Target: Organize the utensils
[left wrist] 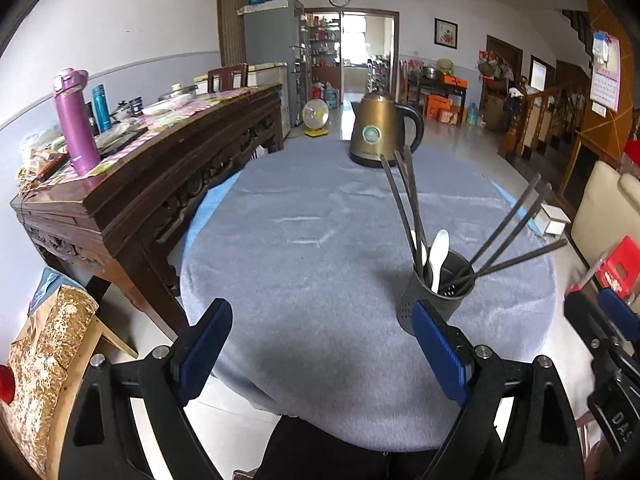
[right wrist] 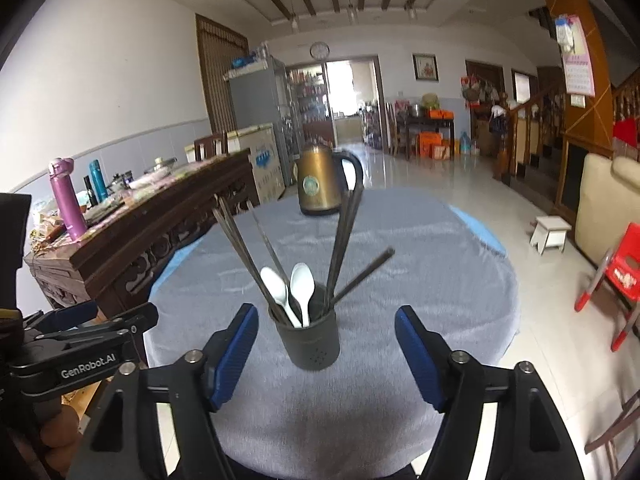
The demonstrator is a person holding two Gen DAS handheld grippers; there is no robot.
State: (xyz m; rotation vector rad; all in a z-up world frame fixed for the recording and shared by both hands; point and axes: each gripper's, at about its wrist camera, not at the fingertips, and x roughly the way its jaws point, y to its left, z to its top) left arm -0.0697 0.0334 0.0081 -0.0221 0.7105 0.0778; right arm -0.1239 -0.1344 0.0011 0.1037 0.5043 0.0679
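One dark holder (right wrist: 310,340) on the grey cloth (right wrist: 400,272): two white spoons (right wrist: 302,286), about six chopsticks (right wrist: 344,240). Left gripper (left wrist: 322,354) spread wide, empty. Right gripper (right wrist: 326,354) wide too, straddling the holder, pads clear.

Your left gripper's finger (left wrist: 440,350) covers the utensil holder (left wrist: 434,292) base; chopsticks (right wrist: 352,236) look smeared.

bright daylight from far doorway (left wrist: 354,46), glare on floor (right wrist: 440,184), heavy fisheye bending w/ dark corners, right view slightly blurred
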